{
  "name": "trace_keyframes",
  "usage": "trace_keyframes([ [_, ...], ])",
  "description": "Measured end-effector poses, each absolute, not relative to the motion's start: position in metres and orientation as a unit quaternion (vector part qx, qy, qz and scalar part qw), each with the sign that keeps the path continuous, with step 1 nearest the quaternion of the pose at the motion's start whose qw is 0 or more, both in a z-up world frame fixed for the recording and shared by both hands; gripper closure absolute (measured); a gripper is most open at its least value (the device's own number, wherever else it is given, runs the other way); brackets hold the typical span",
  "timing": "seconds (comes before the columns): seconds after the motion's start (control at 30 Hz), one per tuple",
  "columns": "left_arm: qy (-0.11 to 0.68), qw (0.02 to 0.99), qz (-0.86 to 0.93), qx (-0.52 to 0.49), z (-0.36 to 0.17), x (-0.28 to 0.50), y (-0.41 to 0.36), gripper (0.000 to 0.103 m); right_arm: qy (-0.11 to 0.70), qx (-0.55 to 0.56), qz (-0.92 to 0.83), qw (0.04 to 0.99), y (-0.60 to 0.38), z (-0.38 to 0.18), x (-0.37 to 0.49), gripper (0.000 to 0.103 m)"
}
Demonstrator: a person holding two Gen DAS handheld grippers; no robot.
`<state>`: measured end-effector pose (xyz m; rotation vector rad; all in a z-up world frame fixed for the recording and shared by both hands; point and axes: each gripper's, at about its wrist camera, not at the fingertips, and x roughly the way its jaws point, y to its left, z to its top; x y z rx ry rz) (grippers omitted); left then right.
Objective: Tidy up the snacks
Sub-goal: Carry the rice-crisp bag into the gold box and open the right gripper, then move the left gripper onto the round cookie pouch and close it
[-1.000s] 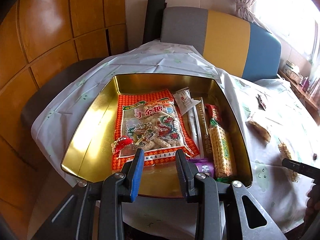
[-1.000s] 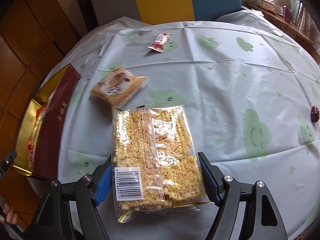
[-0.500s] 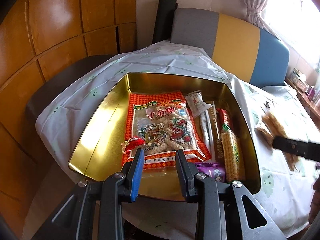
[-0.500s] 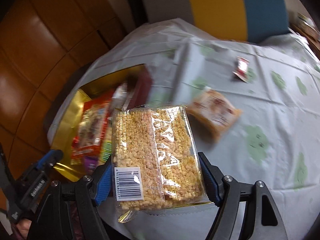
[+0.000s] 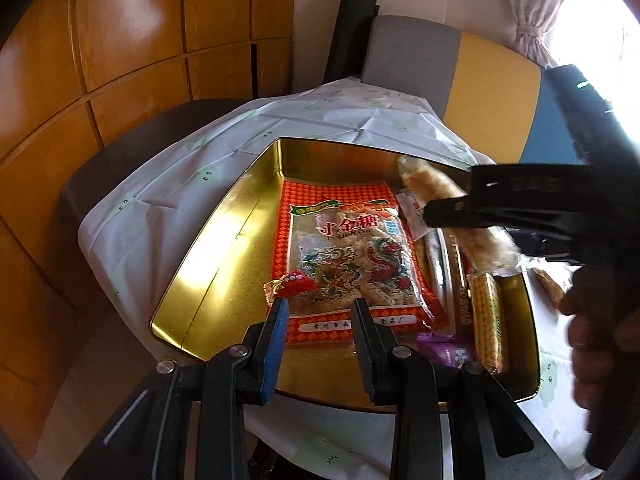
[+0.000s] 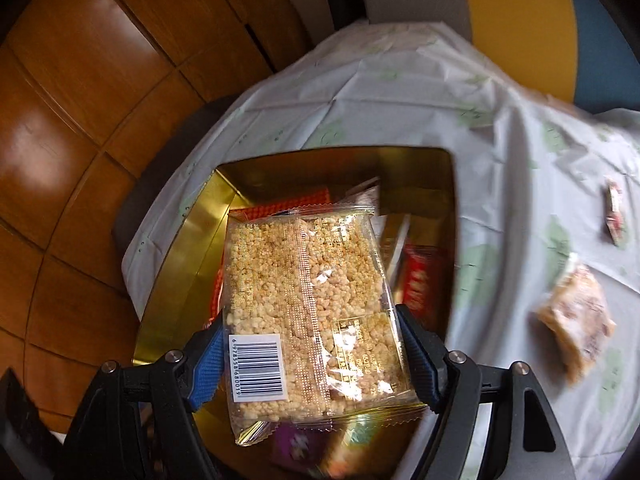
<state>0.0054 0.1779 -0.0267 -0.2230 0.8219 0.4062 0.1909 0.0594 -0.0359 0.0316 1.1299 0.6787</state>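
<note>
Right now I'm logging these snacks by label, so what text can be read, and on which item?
"寸金糖" and "CUNJINTANG": orange candy bag in the gold tin.
"6978558680019": barcode sticker on the puffed rice pack held by the right gripper.
Other print on both packs, the red candy and the purple wrapper: too small or blurred.

Wooden wall panels [image 5: 132,36]; striped chair back [image 5: 472,72]; tied curtain [image 5: 534,20].
</note>
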Motion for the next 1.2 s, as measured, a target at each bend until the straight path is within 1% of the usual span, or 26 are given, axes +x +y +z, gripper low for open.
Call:
trace_keyframes([
  [0.1, 0.398, 0.888, 0.200, -0.112, -0.029, 0.006, 0.182, 0.070, 0.546, 0.017, 0.305, 0.780, 0.069, -0.053, 0.200, 0.024],
  [0.23, 0.402, 0.886, 0.203, -0.115, -0.031, 0.006, 0.184, 0.070, 0.543, 0.012, 0.308, 0.781, 0.069, -0.060, 0.198, 0.024],
  [0.37, 0.401, 0.886, 0.203, -0.112, -0.032, 0.006, 0.183, 0.070, 0.540, 0.032, 0.316, 0.780, 0.060, -0.056, 0.195, 0.023],
  [0.5, 0.399, 0.888, 0.203, -0.109, -0.031, 0.006, 0.181, 0.070, 0.519, 0.063, 0.332, 0.785, 0.046, -0.043, 0.190, 0.024],
  [0.67, 0.400, 0.889, 0.200, -0.103, -0.030, 0.006, 0.179, 0.070, 0.493, 0.044, 0.329, 0.804, 0.031, -0.033, 0.176, 0.023],
  [0.83, 0.399, 0.890, 0.198, -0.097, -0.030, 0.006, 0.175, 0.070, 0.467, 0.026, 0.315, 0.826, 0.005, -0.026, 0.164, 0.023],
  [1.2, 0.399, 0.894, 0.188, -0.076, -0.026, 0.007, 0.161, 0.070, 0.448, 0.016, 0.252, 0.858, -0.083, -0.018, 0.167, 0.024],
])
